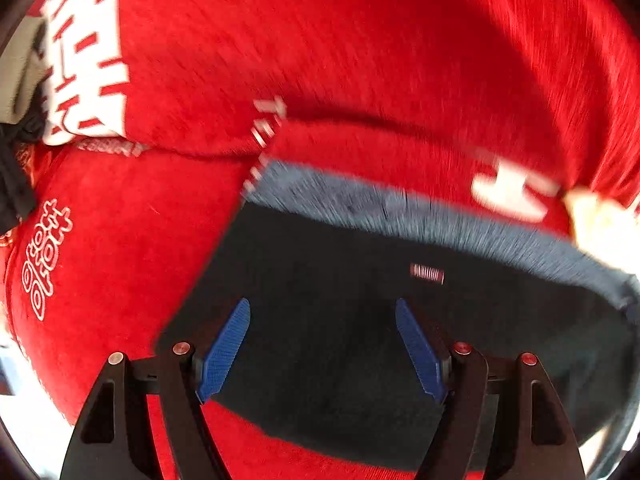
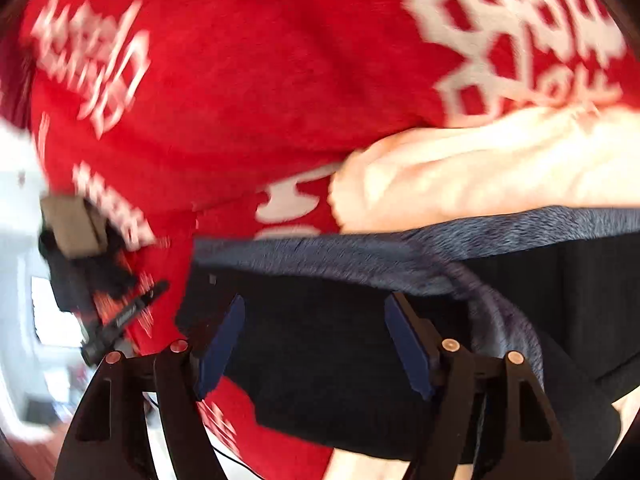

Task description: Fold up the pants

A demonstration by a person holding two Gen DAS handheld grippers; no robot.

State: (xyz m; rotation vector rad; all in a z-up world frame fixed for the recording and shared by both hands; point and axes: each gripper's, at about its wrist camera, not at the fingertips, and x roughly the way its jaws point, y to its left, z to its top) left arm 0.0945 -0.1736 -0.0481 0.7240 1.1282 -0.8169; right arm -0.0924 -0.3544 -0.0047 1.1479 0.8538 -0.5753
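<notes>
While both frames blur, dark navy pants with a heathered blue waistband (image 1: 360, 320) lie folded on a red blanket with white characters (image 1: 280, 60), waistband's long axis running across. Left gripper (image 1: 322, 344) and right gripper (image 2: 316, 344) hover above, jaws well apart, holding nothing. Cream cloth (image 2: 480, 168) touches the waistband.

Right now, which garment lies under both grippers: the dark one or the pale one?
The dark pants with the grey-blue waistband; the pale garment lies beyond them on the red cloth.
</notes>
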